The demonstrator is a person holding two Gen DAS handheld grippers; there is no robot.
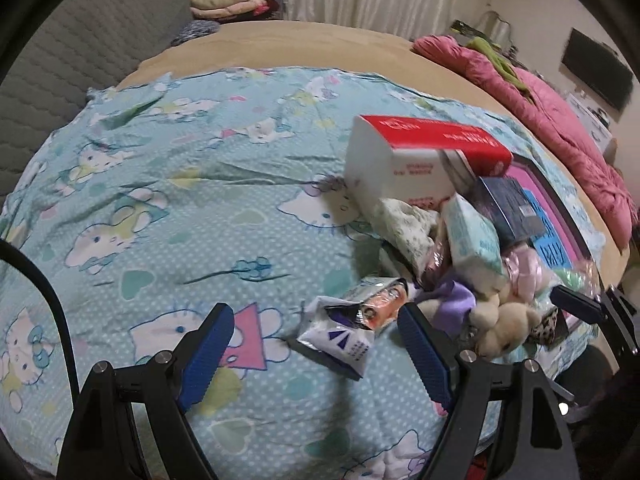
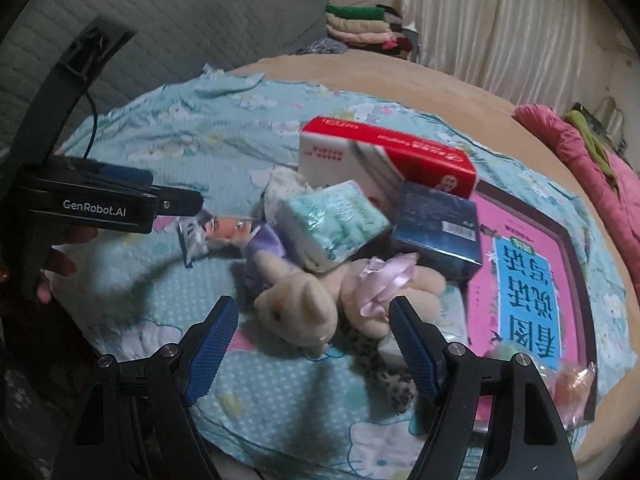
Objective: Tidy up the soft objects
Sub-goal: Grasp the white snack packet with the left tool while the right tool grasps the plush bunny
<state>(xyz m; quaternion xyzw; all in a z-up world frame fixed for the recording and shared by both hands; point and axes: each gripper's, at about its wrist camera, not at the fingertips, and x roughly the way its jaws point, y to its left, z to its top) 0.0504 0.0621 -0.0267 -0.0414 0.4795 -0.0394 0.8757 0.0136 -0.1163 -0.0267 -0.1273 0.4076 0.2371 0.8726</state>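
Both grippers same build: black angular plastic frames, silver round screws at pivots. Blue textured pads (image 2: 212, 344) line inner finger faces. Left gripper (image 2: 176, 200) body reads "GenRobot.AI" in white, thin dark cable trails up behind. Bare fingers (image 2: 56, 268) on handle, skin looks tan, blurry though.

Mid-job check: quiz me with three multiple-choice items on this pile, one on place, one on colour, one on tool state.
1. The plush toy lies:
A. in front of the right tool
B. on the folded clothes
C. under the curtain

2. The top of the tissue box is:
A. green
B. red
C. black

3. The left tool is:
A. shut on a packet
B. shut, holding nothing
C. open

Answers: 1 A, the toy sits just ahead of its fingers. 2 B, a red top over white sides. 3 C, its fingers stand wide apart, gripping nothing.
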